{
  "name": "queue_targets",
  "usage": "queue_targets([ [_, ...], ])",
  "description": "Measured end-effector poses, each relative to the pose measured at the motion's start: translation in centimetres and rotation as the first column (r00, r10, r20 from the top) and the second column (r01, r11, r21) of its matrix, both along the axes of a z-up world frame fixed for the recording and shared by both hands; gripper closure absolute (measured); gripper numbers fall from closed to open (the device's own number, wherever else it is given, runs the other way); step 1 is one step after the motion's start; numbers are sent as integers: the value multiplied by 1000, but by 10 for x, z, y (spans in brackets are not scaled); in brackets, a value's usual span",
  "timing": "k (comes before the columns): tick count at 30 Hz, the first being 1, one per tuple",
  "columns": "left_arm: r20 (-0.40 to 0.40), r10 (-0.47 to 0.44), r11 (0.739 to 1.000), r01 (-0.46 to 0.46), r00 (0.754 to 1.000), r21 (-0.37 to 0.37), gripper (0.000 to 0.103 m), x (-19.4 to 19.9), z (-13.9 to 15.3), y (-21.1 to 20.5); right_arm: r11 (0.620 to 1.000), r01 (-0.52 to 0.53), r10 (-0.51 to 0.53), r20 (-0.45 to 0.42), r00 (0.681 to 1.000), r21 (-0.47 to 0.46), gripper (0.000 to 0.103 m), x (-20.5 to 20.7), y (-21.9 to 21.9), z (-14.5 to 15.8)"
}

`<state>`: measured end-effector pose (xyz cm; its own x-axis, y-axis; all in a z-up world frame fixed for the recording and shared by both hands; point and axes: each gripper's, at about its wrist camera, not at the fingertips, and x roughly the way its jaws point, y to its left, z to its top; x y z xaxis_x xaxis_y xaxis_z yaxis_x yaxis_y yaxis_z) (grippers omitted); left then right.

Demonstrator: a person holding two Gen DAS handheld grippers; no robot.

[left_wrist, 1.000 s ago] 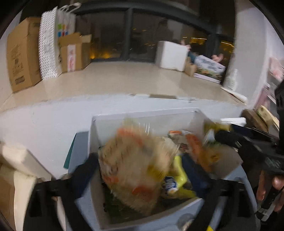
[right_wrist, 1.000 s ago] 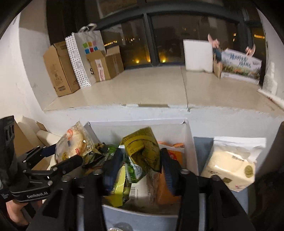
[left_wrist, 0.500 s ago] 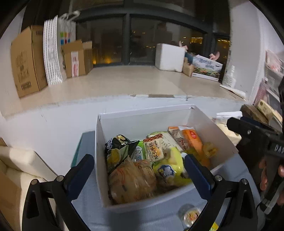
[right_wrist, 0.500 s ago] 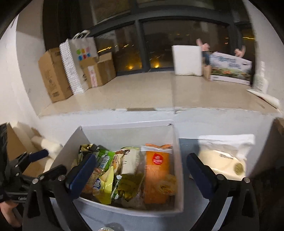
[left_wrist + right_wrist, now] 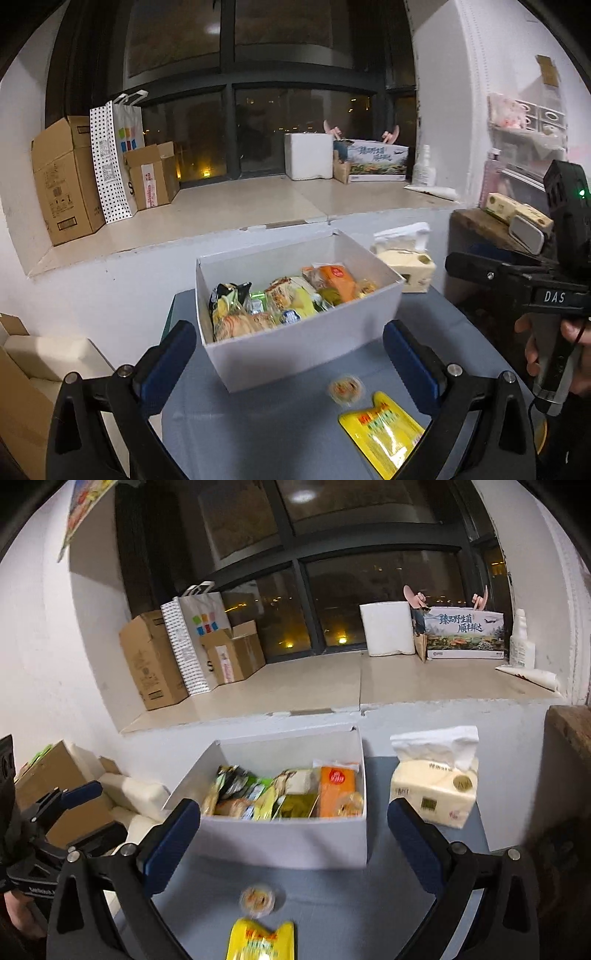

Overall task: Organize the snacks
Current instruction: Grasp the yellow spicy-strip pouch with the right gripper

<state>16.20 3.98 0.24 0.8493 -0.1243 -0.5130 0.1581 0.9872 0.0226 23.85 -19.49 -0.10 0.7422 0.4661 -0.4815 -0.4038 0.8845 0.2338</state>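
Observation:
A white box point(image 5: 306, 347) point(image 5: 288, 840) stands on a grey table point(image 5: 266, 424) and holds several snack packs, among them an orange pack point(image 5: 337, 790) and a round cracker pack point(image 5: 236, 325). In front of it lie a small round snack cup point(image 5: 345, 389) point(image 5: 257, 899) and a yellow packet point(image 5: 384, 437) point(image 5: 262, 941). My left gripper point(image 5: 290, 354) is open and empty, back from the box. My right gripper point(image 5: 293, 830) is open and empty too, also back from the box.
A tissue pack point(image 5: 434, 790) stands right of the box. Behind is a window ledge point(image 5: 332, 686) with cardboard boxes point(image 5: 151, 664), a paper bag point(image 5: 195, 638) and a white foam block point(image 5: 388, 627). Cardboard boxes point(image 5: 22, 398) stand left of the table.
Both grippers let go of their snack packs into the box, opened wide and pulled back from it. The cup and yellow packet on the table have come into view.

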Motion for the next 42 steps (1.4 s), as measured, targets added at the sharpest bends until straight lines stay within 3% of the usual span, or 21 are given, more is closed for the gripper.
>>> queue_targets([
  [7,-2,0,1000,0,1000,-30,0,-55,-4,5,998,-53,53,11,999,-14,0,-51,-6,-7],
  [15,-21,25,997,-27,999,-77,0,-91,-17,14,996,-91,91,2,996,-17,0,-94,-7,-25],
  [25,-91,43,985,-58,995,-165,0,-119,-51,19,994,-86,77,-121,990,-72,0,-124,-9,-74],
  [35,-102,36,984,-53,994,-171,0,-137,-61,13,982,-129,101,-197,975,-136,0,-114,20,-106],
  [42,-109,53,981,-73,993,-182,0,-139,-65,20,964,-102,30,-284,958,-245,0,-70,62,-145],
])
